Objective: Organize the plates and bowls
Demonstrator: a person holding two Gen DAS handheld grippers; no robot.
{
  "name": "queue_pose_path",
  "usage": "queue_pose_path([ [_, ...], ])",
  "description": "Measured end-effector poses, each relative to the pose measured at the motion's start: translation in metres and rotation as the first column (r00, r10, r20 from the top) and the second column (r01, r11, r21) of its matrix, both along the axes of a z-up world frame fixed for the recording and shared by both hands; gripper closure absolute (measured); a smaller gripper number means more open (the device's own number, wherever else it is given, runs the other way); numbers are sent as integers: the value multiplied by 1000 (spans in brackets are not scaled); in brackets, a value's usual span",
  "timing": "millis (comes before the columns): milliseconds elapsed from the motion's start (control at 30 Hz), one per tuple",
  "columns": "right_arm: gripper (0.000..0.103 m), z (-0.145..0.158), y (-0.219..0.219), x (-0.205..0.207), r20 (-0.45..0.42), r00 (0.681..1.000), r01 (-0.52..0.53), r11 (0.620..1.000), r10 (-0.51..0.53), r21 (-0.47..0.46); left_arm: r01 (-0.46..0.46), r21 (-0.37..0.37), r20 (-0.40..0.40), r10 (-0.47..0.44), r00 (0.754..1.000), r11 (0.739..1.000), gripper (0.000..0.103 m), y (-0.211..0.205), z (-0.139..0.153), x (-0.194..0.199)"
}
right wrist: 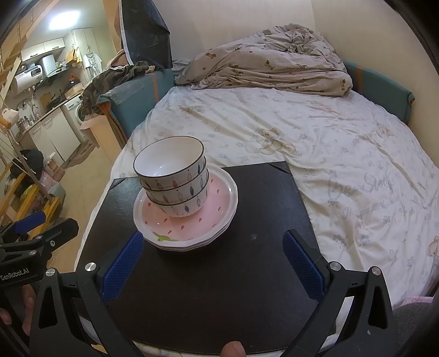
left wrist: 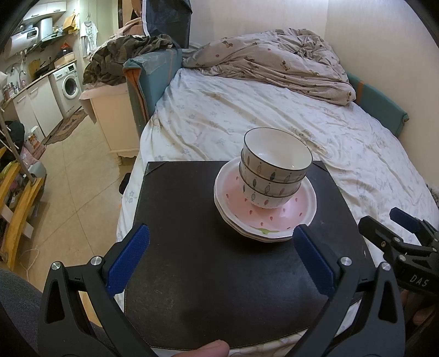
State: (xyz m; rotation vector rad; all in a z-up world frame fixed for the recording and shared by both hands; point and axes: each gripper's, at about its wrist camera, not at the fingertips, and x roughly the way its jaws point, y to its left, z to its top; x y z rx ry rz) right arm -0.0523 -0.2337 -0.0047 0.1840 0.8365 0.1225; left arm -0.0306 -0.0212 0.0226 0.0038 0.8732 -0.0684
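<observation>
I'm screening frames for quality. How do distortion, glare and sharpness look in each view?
Left wrist: strong fisheye bending, dark corner vignette, stacked bowls sharp, small glint inside the top bowl. Right wrist: same bending, ceiling light blown out, plates sharp.

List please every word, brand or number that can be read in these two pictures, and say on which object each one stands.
"DAS" – white letters on the black body of the right gripper, seen in the left wrist view.
"GenRobot.AI" – white letters on the black body of the left gripper, seen in the right wrist view.
Cursive grey writing printed on the bed sheet – too faint to read surely.
Display on the white water heater – too small to read.
</observation>
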Motion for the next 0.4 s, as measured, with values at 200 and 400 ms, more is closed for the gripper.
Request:
queue_pose_path([
  [200, 0, 0, 0, 0, 1, 1000, 0, 1000, 0, 0, -1, -1, -7, 1, 1000, 1000, 0, 2, -2, 0],
  [400, 0, 1, 0, 0, 4, 1000, -1, 1000, 1, -2, 6, -11, -3, -6, 1000, 1000, 0, 2, -3, 0],
])
